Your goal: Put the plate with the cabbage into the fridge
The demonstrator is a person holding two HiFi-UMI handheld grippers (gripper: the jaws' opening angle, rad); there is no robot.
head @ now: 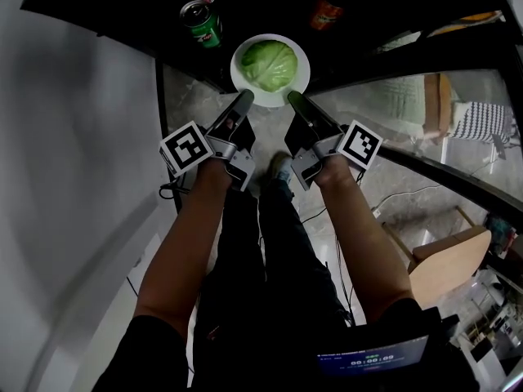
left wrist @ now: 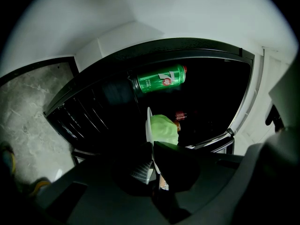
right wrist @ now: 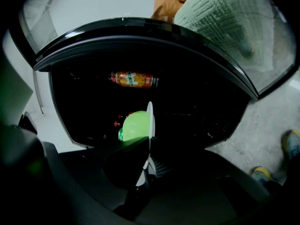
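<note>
1. Left gripper view: our left gripper (left wrist: 151, 146) is clamping its jaws on the rim of the white plate (left wrist: 148, 124), which is carrying the cabbage (left wrist: 165, 129).
2. Our right gripper (right wrist: 149, 144) is pinching the same plate's near rim further right, jaws closed on it.
3. We are holding the plate at the front edge of the dark fridge (head: 122, 23).
4. Inside, a green can (left wrist: 159, 78) is sitting left of the plate and an orange bottle (right wrist: 134, 79) right of it.

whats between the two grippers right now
The plate with the cabbage. The left gripper and right gripper each clamp its near rim, as the head view shows.
</note>
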